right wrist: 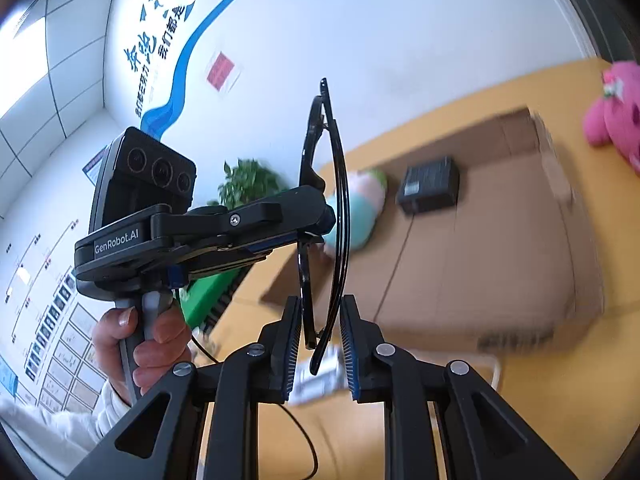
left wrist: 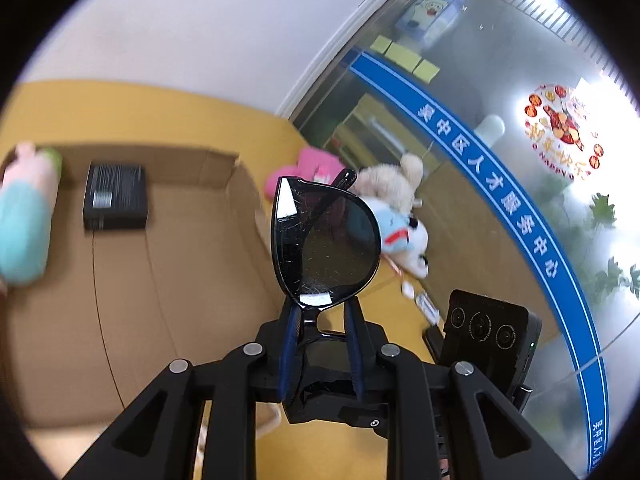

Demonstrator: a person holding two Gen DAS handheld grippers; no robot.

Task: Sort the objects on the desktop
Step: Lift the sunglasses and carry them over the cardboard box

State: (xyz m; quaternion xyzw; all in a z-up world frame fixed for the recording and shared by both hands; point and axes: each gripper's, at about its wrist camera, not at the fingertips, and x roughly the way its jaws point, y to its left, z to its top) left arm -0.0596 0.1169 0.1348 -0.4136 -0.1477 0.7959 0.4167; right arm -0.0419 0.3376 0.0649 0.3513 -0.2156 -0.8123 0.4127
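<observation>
Black sunglasses [left wrist: 326, 240] are held up in the air above the yellow desk [left wrist: 224, 112]. My left gripper [left wrist: 320, 316] is shut on their frame near the bridge, one lens sticking up. In the right wrist view the sunglasses [right wrist: 338, 208] appear edge-on, with the left gripper clamping them from the left. My right gripper [right wrist: 320, 320] is open, its blue pads on either side of the lower frame, not pressing it. An open cardboard box [left wrist: 160, 248] lies behind; it holds a black box [left wrist: 115, 196] and a pink-and-teal plush [left wrist: 28, 216].
A pink plush [left wrist: 316, 166], a beige plush [left wrist: 394, 184] and a white-and-blue plush [left wrist: 404, 240] lie on the desk by a glass wall. Small white items [left wrist: 424, 304] lie near them. The cardboard box [right wrist: 500, 240] and pink plush [right wrist: 618, 116] also show in the right wrist view.
</observation>
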